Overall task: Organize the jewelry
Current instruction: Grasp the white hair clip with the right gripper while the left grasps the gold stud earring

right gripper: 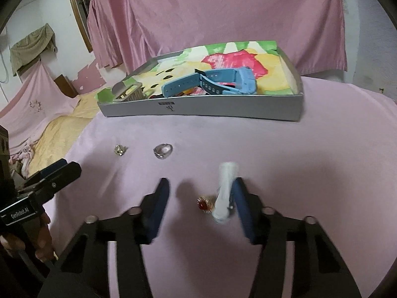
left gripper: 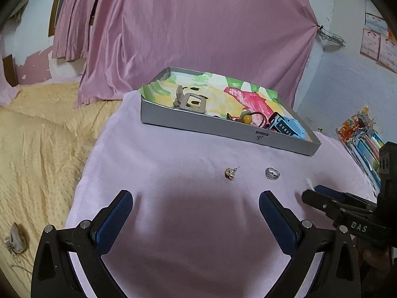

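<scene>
A grey shallow box [left gripper: 223, 130] [right gripper: 223, 110] lined with colourful paper stands at the back of the pink cloth. It holds a blue watch [right gripper: 211, 84], a beige buckle [left gripper: 192, 101] and small trinkets. On the cloth lie a gold earring [left gripper: 230, 173] [right gripper: 120, 149] and a silver ring [left gripper: 272, 173] [right gripper: 162, 151]. My left gripper [left gripper: 196, 206] is open and empty, short of both. My right gripper [right gripper: 202, 193] is open around a white tube-like piece [right gripper: 224, 193] and a red-stone ring [right gripper: 204, 204]; the white piece rests against its right finger.
The pink cloth [left gripper: 198, 223] covers a round table. A bed with a yellow cover [left gripper: 42, 144] lies to the left. Pink curtains [left gripper: 198, 24] hang behind the box. Stacked colourful items [left gripper: 359, 134] sit at the right.
</scene>
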